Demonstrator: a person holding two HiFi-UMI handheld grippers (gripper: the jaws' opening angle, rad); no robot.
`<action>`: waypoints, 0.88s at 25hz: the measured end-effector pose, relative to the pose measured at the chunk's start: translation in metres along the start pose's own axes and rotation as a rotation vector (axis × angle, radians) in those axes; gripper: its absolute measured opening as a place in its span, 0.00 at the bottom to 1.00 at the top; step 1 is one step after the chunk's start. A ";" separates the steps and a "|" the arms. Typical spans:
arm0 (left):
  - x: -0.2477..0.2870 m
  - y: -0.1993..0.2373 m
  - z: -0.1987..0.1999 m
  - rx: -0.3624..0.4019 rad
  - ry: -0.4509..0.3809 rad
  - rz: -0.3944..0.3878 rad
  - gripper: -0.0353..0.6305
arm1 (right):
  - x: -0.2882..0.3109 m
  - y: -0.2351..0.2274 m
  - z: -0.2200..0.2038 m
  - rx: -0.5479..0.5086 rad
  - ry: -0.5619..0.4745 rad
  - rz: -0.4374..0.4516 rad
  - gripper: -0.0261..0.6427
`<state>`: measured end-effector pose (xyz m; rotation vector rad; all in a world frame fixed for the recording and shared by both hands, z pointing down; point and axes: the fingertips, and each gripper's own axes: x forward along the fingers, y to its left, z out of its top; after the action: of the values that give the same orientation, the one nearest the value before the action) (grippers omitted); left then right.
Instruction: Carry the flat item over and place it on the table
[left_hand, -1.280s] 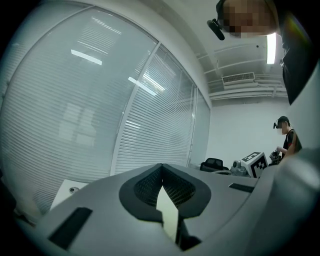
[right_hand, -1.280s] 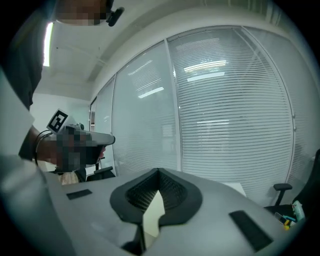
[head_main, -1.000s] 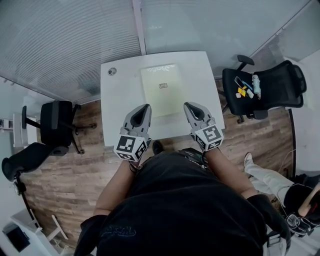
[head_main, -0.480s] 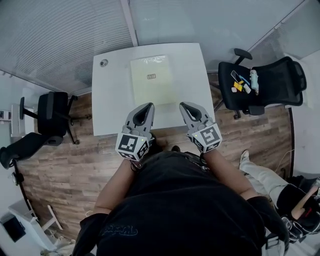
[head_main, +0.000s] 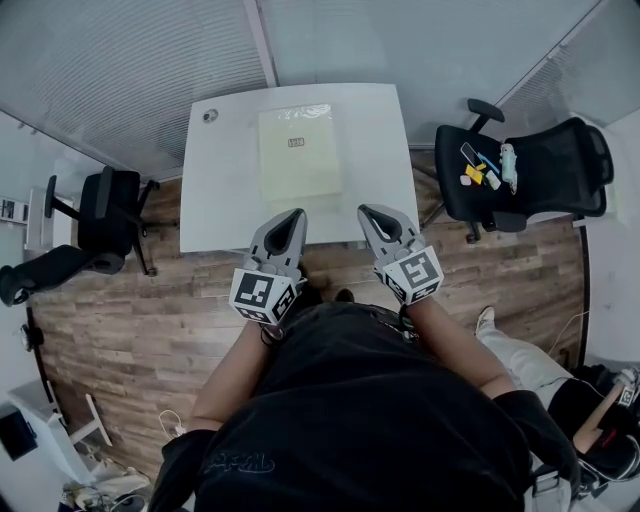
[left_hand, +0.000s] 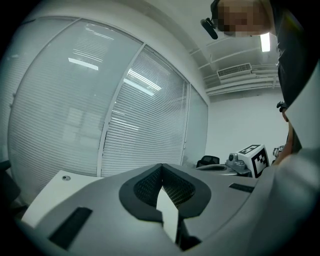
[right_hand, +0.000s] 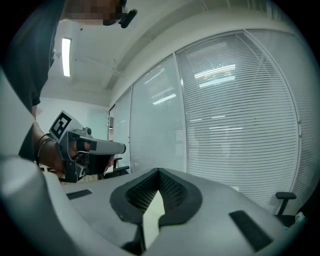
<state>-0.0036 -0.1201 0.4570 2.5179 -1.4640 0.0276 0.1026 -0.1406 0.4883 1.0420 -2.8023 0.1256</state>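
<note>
Since the earlier frames the table (head_main: 215, 205) has drawn farther from both grippers in the head view. The flat item (head_main: 298, 152) is seen lying on it toward the far side, well apart from the left gripper (head_main: 290, 215) and the right gripper (head_main: 372, 213).

In the left gripper view, the jaws are seen pressed together with nothing between them.

In the right gripper view, they are likewise closed and empty.

Placement is judged done, so the retreat is best kept level and clear of the table's edge.

An office: swivel chairs (head_main: 530, 170) flank a white table (head_main: 225, 200) beside glass walls (head_main: 450, 40) with blinds (head_main: 100, 80), over wood flooring (head_main: 130, 330).
</note>
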 end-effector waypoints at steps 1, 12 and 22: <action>-0.003 -0.004 -0.002 -0.001 -0.001 0.005 0.07 | -0.004 0.002 -0.001 0.000 -0.001 0.005 0.07; -0.052 -0.047 -0.019 0.063 0.016 0.059 0.07 | -0.049 0.026 -0.021 0.034 0.003 0.042 0.07; -0.080 -0.044 -0.020 0.053 0.019 0.044 0.07 | -0.067 0.052 -0.013 0.029 -0.010 0.029 0.07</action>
<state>-0.0041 -0.0267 0.4581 2.5191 -1.5314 0.0991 0.1204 -0.0565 0.4882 1.0110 -2.8336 0.1645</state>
